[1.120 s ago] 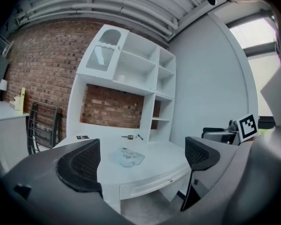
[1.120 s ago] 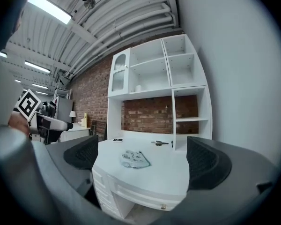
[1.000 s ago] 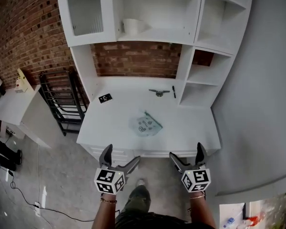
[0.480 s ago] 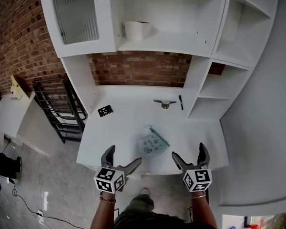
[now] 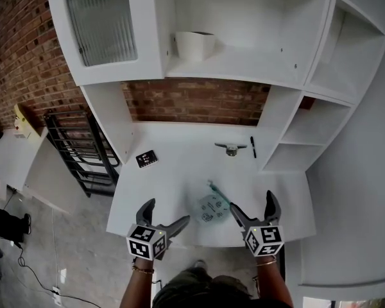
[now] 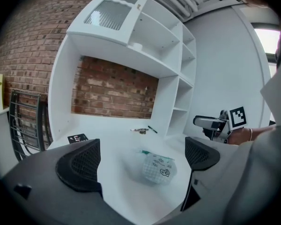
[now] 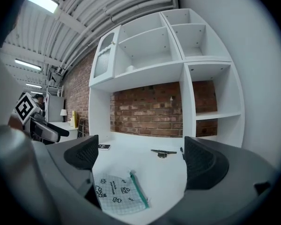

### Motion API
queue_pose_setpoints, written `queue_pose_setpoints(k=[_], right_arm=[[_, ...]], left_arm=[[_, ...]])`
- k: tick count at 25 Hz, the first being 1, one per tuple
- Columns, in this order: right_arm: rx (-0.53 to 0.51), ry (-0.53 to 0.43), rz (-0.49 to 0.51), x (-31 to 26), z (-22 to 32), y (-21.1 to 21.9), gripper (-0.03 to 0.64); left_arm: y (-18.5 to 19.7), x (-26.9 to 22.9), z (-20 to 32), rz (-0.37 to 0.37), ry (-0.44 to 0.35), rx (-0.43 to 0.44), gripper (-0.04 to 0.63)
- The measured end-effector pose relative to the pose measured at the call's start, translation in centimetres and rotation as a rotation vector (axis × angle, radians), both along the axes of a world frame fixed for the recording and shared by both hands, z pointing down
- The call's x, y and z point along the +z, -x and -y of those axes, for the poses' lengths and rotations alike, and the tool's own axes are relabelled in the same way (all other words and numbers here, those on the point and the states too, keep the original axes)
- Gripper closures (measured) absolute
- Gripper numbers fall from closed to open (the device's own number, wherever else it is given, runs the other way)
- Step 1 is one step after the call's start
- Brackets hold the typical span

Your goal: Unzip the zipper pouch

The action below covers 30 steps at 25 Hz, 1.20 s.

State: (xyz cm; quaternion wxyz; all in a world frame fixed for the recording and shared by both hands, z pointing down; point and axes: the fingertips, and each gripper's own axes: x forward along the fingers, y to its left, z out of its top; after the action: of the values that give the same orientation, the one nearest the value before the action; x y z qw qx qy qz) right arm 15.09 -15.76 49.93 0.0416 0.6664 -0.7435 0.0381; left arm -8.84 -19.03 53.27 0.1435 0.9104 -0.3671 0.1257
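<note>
The zipper pouch (image 5: pixel 213 207) lies flat near the front edge of the white desk (image 5: pixel 179 165); it is pale, checked, with small prints and a green zipper along one side. It also shows in the left gripper view (image 6: pixel 158 167) and in the right gripper view (image 7: pixel 119 193), just ahead of each pair of jaws. My left gripper (image 5: pixel 162 219) hovers open at the desk's front edge, to the pouch's left. My right gripper (image 5: pixel 251 210) is open too, right of the pouch. Neither touches it.
A small black card (image 5: pixel 146 158) lies at the desk's left. A metal handle-like part (image 5: pixel 231 148) and a black pen (image 5: pixel 253 147) lie near the back right. White shelves (image 5: pixel 321 124) rise on the right, a cabinet (image 5: pixel 109 24) overhead. A black rack (image 5: pixel 83 153) stands left.
The view and both grippers have moved forward toward the desk. The pouch now lies between the two grippers instead of well ahead of them. The jaws have stayed open.
</note>
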Motion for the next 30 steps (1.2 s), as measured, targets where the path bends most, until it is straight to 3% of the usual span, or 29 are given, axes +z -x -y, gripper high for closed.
queue_pose_setpoints(k=[10, 17, 23, 30], right_arm=[[0.041, 0.027, 0.010, 1.3, 0.3, -1.6, 0.051], [0.039, 0.040, 0.002, 1.9, 0.9, -2.7, 0.052], [0.025, 0.023, 0.019, 1.6, 2.9, -3.3, 0.052], [-0.013, 0.044, -0.048, 1.4, 4.8, -4.1, 0.052]], left_arm=[[-4.5, 3.7, -1.3, 0.016, 0.092, 0.149, 0.031], [-8.5, 6.3, 0.2, 0.101, 0.093, 0.226, 0.037], [-11.0, 7.7, 2.2, 0.100, 0.200, 0.276, 0.100], [-13.5, 11.1, 4.2, 0.267, 0.277, 0.347, 0.110]])
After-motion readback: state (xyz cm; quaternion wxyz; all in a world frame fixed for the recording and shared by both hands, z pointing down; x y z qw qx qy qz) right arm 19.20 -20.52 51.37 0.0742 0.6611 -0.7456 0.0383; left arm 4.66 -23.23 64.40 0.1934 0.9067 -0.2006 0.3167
